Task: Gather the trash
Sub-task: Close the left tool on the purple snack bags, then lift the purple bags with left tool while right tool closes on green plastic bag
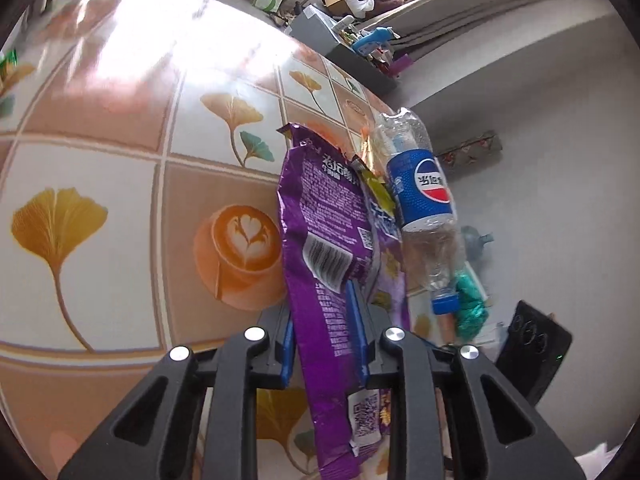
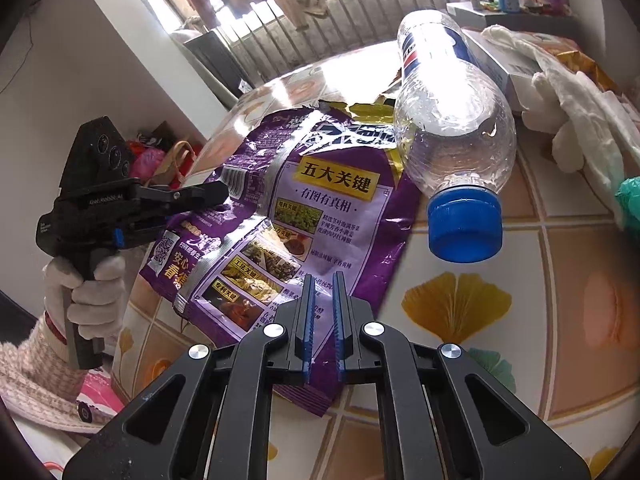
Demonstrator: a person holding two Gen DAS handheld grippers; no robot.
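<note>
Tablecloth [image 1: 100,152] with ginkgo-leaf and coffee-cup print is filling the left of the left wrist view, bare apart from glare. Right of it, the left gripper [image 1: 325,320] is standing narrowed on the purple snack wrapper [image 1: 320,216]; the blue pads [image 1: 285,344] are sitting against the foil on both sides, so this is judged a grip on the wrapper's edge, probably to lift it off as trash. Further right, a clear plastic bottle [image 1: 420,188] with blue label and blue cap is lying on the wrapper's far side. The right wrist view is showing what the left cannot: at its left, a gloved hand [image 2: 86,292] is holding the left tool's handle, whose jaws are reaching the wrapper [image 2: 304,208] at its left edge; the wrapper is lying flat and wide on the table. In the middle, the right gripper [image 2: 322,284] is sitting nearly closed, a thin gap showing between its pads; whether it is pinching the wrapper's near edge cannot be told. Right of that, the bottle [image 2: 452,112] is resting partly on the wrapper, cap towards the camera, and a white glove [image 2: 576,108] is lying beyond.
</note>
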